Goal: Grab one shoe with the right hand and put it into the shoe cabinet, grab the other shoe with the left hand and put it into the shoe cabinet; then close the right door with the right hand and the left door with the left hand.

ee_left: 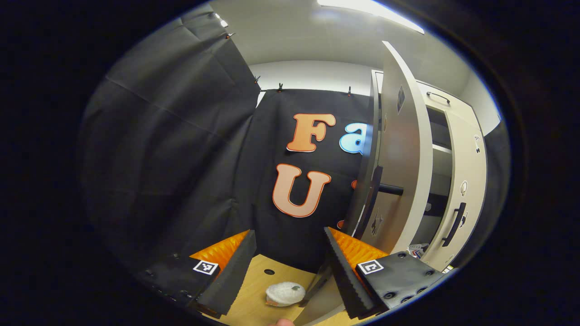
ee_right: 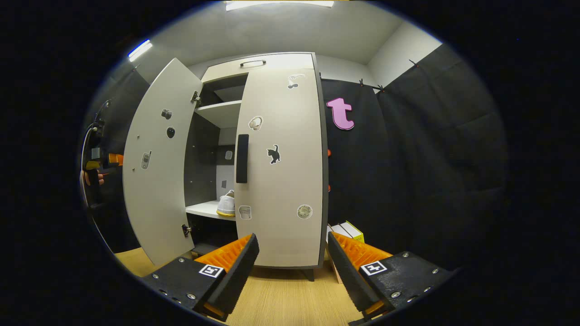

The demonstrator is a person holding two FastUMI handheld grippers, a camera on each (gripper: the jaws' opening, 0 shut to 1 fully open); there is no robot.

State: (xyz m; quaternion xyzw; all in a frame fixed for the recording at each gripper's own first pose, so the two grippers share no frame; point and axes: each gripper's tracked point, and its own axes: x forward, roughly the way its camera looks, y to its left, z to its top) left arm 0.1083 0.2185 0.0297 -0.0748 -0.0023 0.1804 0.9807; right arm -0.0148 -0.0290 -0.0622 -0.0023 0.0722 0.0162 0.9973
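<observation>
Shoe cabinet (ee_right: 276, 172) stands against the far wall of the booth, on a wooden floor (ee_right: 281, 299). Its right door (ee_right: 283, 181) lies shut or nearly so; its left door (ee_right: 154, 167) hangs wide open, swung out toward the near left. One white shoe (ee_right: 226, 204) sits on the lower shelf (ee_right: 204, 209) inside, seen through the gap between the doors. By this layout the shoe steps and the right door look done, and the left door remains.

Handling, as a judgement: the left door is a stiff, flat panel on hinges, light to swing and smooth-faced, so pads may slip on the bare surface. The dark vertical handle (ee_left: 371, 199) on its face is the firm place to take hold; a push on the free edge of the panel would also serve.

Left gripper (ee_left: 290, 262) is released, jaws spread with nothing between them. It points past the open door's outer face (ee_left: 398, 172), which stands just to its right, with a small white object (ee_left: 285, 293) on the floor below it. Right gripper (ee_right: 292, 267) is likewise released and empty, held low and level, aimed squarely at the foot of the right door. Far left in the right gripper view, a hand (ee_right: 90, 177) holds the other device beside the open door
</observation>
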